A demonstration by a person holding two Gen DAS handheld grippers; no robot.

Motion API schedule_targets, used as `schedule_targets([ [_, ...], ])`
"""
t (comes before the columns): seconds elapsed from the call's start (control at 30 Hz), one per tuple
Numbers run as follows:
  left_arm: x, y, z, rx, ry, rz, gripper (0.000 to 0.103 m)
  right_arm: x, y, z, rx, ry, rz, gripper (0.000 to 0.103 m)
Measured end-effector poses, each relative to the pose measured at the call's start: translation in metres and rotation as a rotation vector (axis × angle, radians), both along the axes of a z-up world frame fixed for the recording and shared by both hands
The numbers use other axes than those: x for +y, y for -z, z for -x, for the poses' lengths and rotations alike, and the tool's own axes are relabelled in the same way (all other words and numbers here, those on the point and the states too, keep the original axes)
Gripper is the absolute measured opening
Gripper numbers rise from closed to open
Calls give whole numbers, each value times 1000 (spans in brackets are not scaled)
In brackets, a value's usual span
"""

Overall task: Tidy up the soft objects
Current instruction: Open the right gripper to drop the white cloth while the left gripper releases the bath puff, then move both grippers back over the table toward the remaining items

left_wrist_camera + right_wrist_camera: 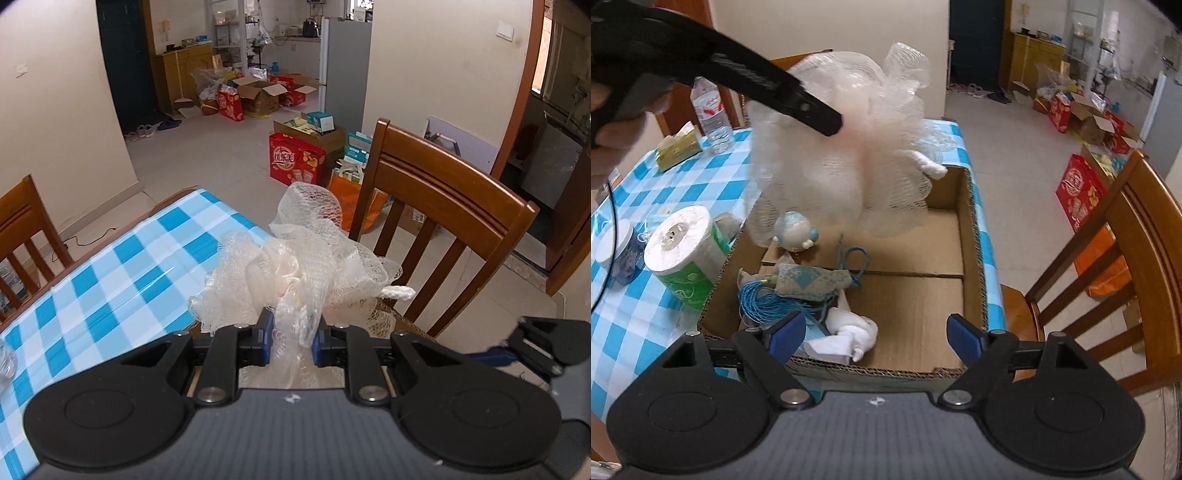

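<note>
My left gripper is shut on a pale mesh bath pouf, its blue pads pinching a strand of the netting. In the right wrist view the same pouf hangs over the far half of an open cardboard box, held from the upper left by the left gripper. Inside the box lie a small blue-and-white plush toy, a grey-blue fabric pouch with a blue tassel and a white rolled cloth. My right gripper stands open over the box's near wall, with nothing between its pads.
On the blue checked tablecloth left of the box stand a toilet paper roll, a white-lidded jar, a tissue pack and a water bottle. A wooden chair stands at the table's right edge. Boxes and bags litter the floor beyond.
</note>
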State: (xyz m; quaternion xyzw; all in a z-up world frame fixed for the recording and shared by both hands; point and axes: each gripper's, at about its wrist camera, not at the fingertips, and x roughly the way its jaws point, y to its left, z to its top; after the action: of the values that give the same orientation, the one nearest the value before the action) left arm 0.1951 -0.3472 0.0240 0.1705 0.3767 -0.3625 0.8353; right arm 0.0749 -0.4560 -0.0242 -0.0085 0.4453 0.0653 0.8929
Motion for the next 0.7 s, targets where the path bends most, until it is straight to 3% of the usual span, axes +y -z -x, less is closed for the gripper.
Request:
schedule_targets([
  [0.07, -9, 7, -5, -2, 6, -8, 21, -4, -1, 3, -1, 15, -3, 88],
  [0.17, -19, 18, -9, -17, 10, -15, 57, -9, -1, 7, -2, 33, -1, 91],
  [0.2, -21, 21, -9, -22, 7, -9, 74, -10, -2, 9, -4, 40, -3, 93],
  [0.23, -22, 23, -10, -25, -1, -6, 82, -12, -2, 10, -5, 46, -7, 94],
  [0.37, -19, 25, -7, -4, -13, -17, 84, -12, -2, 12, -6, 59, -8, 97],
  [0.5, -11, 17, 4, -42, -14, -28, 95, -9, -3, 14, -8, 60, -4, 98],
  [0.7, 5, 10, 18, -47, -36, -43, 98, -1, -7, 15, -12, 52, -2, 101],
])
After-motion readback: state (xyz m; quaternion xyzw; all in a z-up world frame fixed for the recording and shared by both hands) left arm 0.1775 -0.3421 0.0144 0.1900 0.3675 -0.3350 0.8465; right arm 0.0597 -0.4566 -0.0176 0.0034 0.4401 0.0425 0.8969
